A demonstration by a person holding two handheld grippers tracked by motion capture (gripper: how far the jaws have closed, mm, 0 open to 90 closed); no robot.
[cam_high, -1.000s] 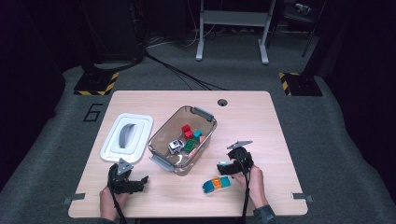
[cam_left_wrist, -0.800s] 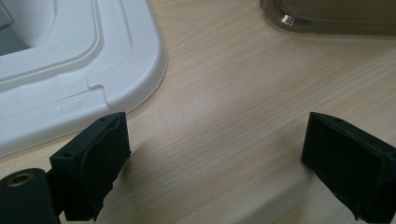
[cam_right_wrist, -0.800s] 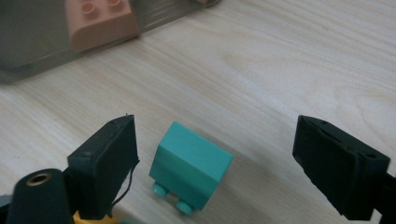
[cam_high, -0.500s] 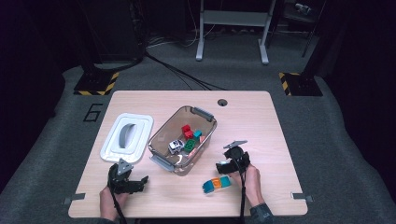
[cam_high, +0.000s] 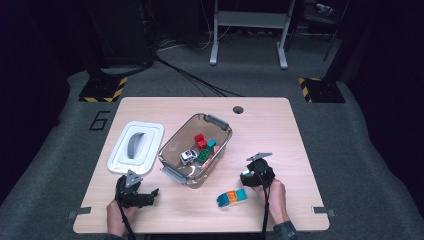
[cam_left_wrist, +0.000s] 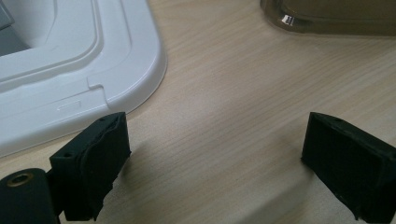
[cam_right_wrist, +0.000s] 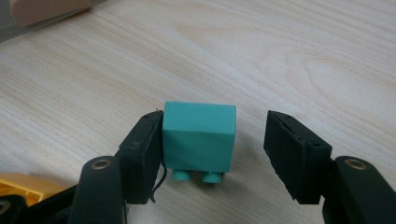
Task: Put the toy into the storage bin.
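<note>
A teal toy brick [cam_right_wrist: 198, 135] stands on the wooden table between the jaws of my right gripper [cam_right_wrist: 215, 149]. The jaws have just been closing around it: the left pad [cam_right_wrist: 144, 154] touches its side, while a gap remains at the right pad [cam_right_wrist: 292, 154]. In the high view, the right gripper [cam_high: 250, 176] sits low on the table, right of the bin. My left gripper [cam_high: 145, 195] rests near the front left edge, open, with bare table between its fingers [cam_left_wrist: 215, 158].
A clear plastic bin [cam_high: 172, 150] at mid-table holds red, green and teal bricks and a small toy car [cam_high: 188, 156]. Its white lid [cam_high: 136, 147] [cam_left_wrist: 70, 70] lies to the left. A blue and orange toy [cam_high: 231, 197] lies by the right hand.
The right hand has shifted only slightly near the blue and orange toy. The left hand has stayed put.
</note>
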